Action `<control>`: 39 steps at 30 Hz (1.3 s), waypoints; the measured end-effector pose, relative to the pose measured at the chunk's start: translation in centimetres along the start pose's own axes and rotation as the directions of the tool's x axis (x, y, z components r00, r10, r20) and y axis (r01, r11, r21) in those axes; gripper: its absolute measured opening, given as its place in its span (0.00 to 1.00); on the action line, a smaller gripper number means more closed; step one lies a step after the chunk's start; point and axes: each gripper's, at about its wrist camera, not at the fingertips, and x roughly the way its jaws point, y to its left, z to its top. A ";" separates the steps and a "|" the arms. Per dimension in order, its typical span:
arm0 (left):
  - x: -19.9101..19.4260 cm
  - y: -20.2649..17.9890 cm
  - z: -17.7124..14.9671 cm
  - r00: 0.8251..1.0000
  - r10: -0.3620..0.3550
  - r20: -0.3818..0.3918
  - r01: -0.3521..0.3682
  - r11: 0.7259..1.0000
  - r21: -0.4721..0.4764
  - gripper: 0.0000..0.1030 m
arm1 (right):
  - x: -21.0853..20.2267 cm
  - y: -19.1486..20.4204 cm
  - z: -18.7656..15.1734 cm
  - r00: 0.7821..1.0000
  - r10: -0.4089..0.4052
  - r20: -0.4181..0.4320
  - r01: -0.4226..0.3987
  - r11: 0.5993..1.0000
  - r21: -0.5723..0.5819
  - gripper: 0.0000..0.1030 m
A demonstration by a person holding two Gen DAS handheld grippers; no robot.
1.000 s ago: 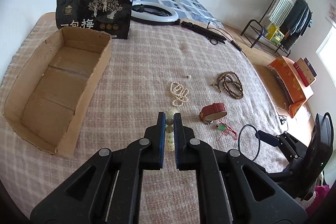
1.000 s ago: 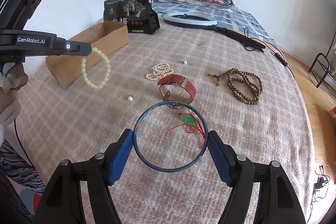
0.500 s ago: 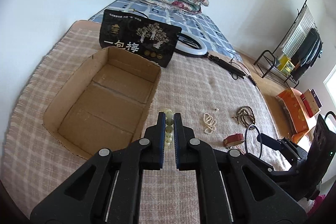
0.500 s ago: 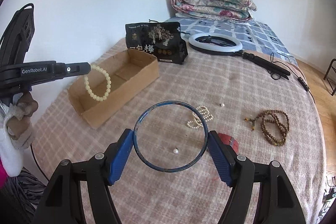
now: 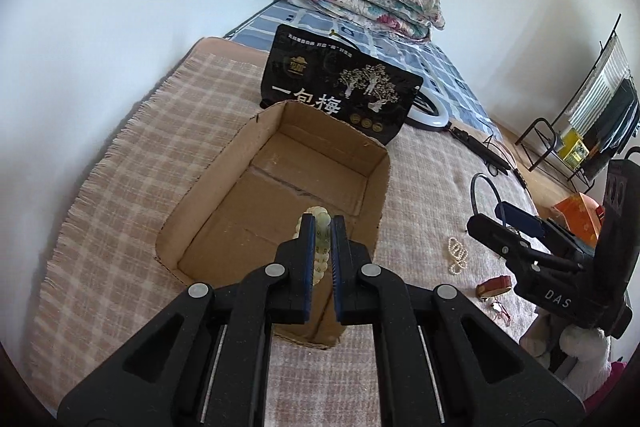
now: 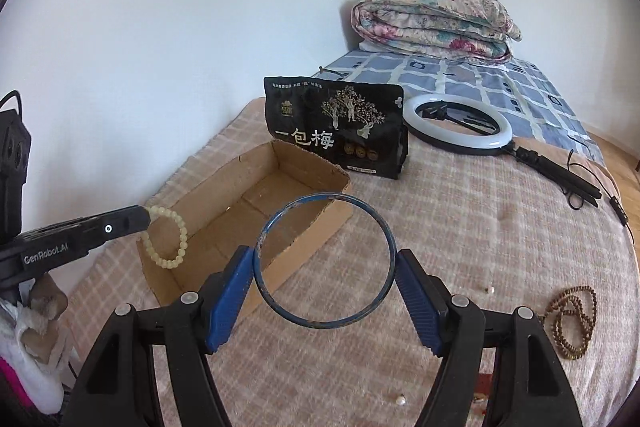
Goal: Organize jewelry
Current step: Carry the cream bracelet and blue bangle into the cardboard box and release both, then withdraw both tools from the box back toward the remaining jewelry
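Left gripper [image 5: 321, 227]: we see its black arms and ribbed blue pads clenched on a bracelet [image 6: 166, 237] of round, pale yellow-green beads, which hangs as a loop from the tips (clearest in the right wrist view, at 9 o'clock).
Right gripper [image 6: 325, 263]: jaws spread wide, the blue pads pressing both sides of a thin, hard blue bangle [image 6: 325, 261], a plain ring with worn, scuffed paint.
Box [image 5: 224, 187]: an open rectangular cardboard tray, brown, with rough torn edges and a creased floor; in the left wrist view we see the bracelet above its near end, at the centre of the picture.
Bangle's place: in the right wrist view it sits over the box's near right corner, half over the blanket.
Blanket [image 6: 460, 227]: a nubby woven cloth in pink and cream checks, fringed at the edge.
Black bag [image 6: 340, 131]: a glossy pouch printed with trees and white characters, standing upright just behind the box at 12 o'clock.
Pearl strand [image 5: 458, 255]: small white beads in a loose heap at 3 o'clock of the box.
Wooden beads [image 6: 574, 323]: a long brown string, coiled, at 4 o'clock in the right wrist view.
Ring light [image 6: 456, 125]: a smooth white circle on a black stem, beside the bag.
Quilt [image 6: 432, 23]: floral, folded and puffy, at 1 o'clock.
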 end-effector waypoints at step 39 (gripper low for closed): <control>0.1 1.6 -0.3 0.993 0.119 0.028 -0.120 0.992 0.037 0.38 | 4.3 2.3 2.0 0.998 -0.047 0.029 0.048 0.998 -0.033 0.92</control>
